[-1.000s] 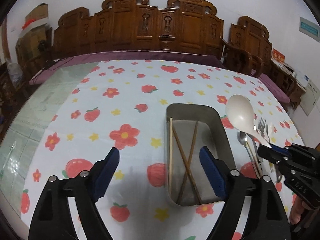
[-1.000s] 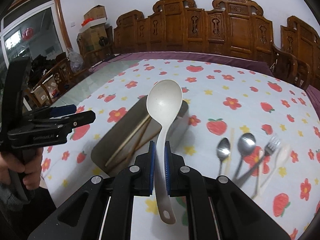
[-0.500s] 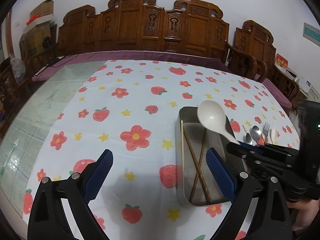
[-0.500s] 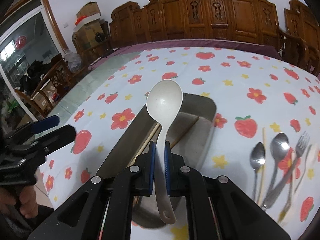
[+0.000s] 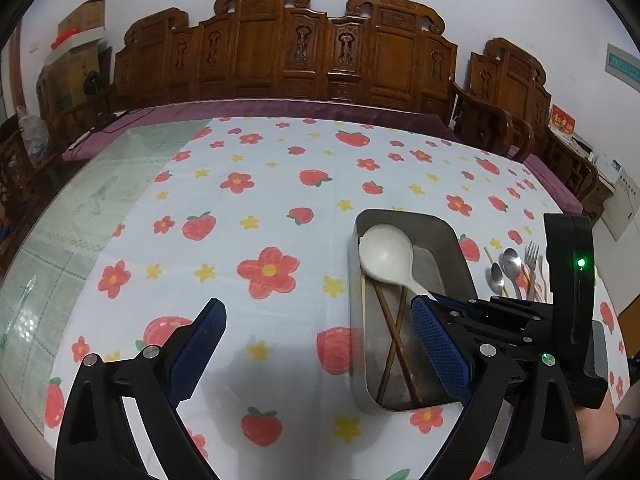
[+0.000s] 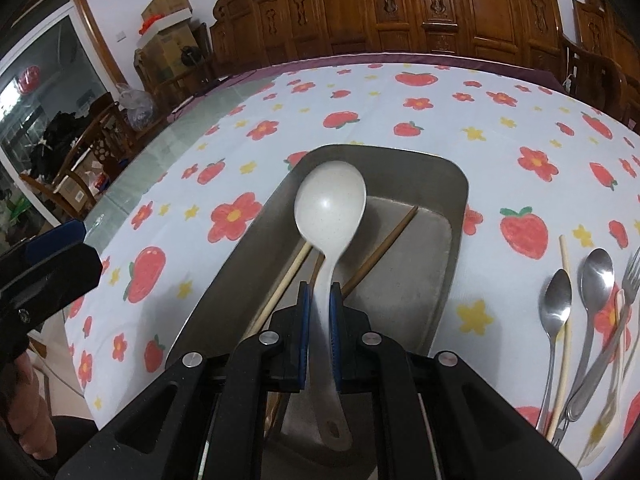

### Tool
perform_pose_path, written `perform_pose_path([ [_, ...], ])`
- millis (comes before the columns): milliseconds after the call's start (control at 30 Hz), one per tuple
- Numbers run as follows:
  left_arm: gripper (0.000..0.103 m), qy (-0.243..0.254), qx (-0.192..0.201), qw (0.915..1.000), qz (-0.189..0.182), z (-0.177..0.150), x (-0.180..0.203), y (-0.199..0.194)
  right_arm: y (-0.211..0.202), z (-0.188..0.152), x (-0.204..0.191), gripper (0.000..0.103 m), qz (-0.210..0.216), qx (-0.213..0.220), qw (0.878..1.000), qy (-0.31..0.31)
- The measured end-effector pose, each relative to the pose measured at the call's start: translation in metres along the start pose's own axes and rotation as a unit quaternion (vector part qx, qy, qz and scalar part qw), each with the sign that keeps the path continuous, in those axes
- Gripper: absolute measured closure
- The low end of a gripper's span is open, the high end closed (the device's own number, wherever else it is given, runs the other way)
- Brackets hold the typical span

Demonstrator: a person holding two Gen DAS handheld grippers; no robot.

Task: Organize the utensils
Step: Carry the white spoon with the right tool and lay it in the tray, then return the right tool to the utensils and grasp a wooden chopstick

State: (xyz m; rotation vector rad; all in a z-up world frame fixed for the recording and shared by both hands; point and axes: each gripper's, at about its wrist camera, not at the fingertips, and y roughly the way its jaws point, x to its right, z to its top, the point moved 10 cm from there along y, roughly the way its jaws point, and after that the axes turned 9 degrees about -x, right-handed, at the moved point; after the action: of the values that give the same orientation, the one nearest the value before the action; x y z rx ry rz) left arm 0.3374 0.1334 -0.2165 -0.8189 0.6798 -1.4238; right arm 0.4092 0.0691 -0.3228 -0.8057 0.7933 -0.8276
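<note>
My right gripper (image 6: 319, 304) is shut on the handle of a white ladle (image 6: 330, 204) and holds it over the metal tray (image 6: 452, 188). The ladle's bowl (image 5: 386, 252) hangs low inside the tray's far left part (image 5: 452, 232). Several chopsticks (image 5: 394, 340) lie crossed in the tray (image 6: 384, 248). My left gripper (image 5: 320, 344) is open and empty, above the cloth just left of the tray. Two metal spoons (image 6: 576, 292), a fork (image 6: 634, 268) and a loose chopstick (image 6: 565, 304) lie right of the tray.
The table carries a white cloth with strawberries and flowers (image 5: 260, 208); bare glass (image 5: 80, 208) lies to its left. Carved wooden chairs (image 5: 320, 48) line the far side. The loose cutlery also shows in the left wrist view (image 5: 512, 268).
My right gripper has carried the ladle leftward from above the loose cutlery to over the tray and lowered it into it. The left gripper stays open, shifted slightly.
</note>
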Motion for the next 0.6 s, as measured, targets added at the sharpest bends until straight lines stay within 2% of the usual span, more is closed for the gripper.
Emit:
perform_pose_path([
  [167, 0.013, -0.002, 0.000, 1.0000, -0.001, 0.000, 0.002, 0.001, -0.007, 0.002, 0.000, 0.089, 0.001, 0.007, 1.000, -0.016],
  [267, 0.013, 0.005, 0.002, 1.0000, -0.003, -0.001, 0.009, 0.001, -0.024, 0.004, 0.001, 0.082, 0.009, 0.020, 0.999, -0.027],
  [367, 0.013, 0.009, 0.003, 0.9999, -0.010, -0.001, 0.019, 0.001, -0.044, 0.003, 0.006, 0.081, 0.013, 0.033, 0.999, -0.034],
  [600, 0.013, 0.037, 0.013, 0.9987, -0.034, -0.004, 0.060, -0.002, -0.103, -0.017, 0.054, 0.081, -0.032, 0.064, 0.996, -0.049],
])
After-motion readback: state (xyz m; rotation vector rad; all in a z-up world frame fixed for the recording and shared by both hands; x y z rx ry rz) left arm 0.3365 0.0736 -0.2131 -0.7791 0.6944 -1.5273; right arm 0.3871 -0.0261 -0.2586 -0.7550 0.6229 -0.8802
